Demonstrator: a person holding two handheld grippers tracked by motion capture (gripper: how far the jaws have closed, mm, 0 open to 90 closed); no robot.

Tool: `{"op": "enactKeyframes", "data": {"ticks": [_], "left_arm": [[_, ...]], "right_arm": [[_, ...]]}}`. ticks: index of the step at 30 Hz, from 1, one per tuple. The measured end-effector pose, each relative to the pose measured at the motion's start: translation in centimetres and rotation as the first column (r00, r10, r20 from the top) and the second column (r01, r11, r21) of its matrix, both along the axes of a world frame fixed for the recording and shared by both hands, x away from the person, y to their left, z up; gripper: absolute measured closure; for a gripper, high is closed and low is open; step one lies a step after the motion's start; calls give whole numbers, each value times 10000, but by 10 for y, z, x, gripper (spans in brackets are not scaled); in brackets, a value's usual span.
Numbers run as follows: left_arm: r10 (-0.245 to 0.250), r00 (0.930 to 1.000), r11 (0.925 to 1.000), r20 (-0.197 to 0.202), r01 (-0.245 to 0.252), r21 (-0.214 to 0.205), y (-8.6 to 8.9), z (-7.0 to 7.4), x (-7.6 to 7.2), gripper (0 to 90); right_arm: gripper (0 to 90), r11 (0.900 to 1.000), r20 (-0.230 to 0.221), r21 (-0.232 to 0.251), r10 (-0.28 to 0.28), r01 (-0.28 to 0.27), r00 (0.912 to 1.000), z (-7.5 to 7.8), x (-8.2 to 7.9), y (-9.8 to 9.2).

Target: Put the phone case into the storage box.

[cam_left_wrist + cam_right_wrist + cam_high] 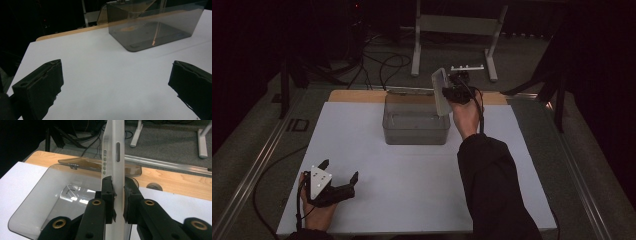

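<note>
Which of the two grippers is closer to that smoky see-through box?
The right. The right gripper, clamped on a flat white device, hovers at the box's far right corner. The left gripper rests open on the white mat, well short of it.

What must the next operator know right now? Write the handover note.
Right hand-held gripper: shut on the white phone, held edge-up above the smoky plastic box.
Left hand-held gripper: open, holding nothing, near the white mat's front left corner.
Box lid: lying behind the box.
Done: phone picked up.
Left: probably lower the phone into the box and let go.
</note>
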State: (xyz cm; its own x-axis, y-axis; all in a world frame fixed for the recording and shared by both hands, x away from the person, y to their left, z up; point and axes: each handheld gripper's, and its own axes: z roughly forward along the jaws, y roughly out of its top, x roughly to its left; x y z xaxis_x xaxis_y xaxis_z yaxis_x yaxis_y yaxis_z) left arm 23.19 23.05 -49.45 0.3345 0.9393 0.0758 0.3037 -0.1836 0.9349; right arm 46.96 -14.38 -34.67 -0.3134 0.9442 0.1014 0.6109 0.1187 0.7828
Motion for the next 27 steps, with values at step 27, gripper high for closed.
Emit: {"op": "enactKeyframes", "data": {"ticks": [27], "left_arm": [[-2,10000,10000,6,2,-20,0,0,0,3]], "right_arm": [[810,9993,-598,57,-368,372,9975,-25,8,0]]}}
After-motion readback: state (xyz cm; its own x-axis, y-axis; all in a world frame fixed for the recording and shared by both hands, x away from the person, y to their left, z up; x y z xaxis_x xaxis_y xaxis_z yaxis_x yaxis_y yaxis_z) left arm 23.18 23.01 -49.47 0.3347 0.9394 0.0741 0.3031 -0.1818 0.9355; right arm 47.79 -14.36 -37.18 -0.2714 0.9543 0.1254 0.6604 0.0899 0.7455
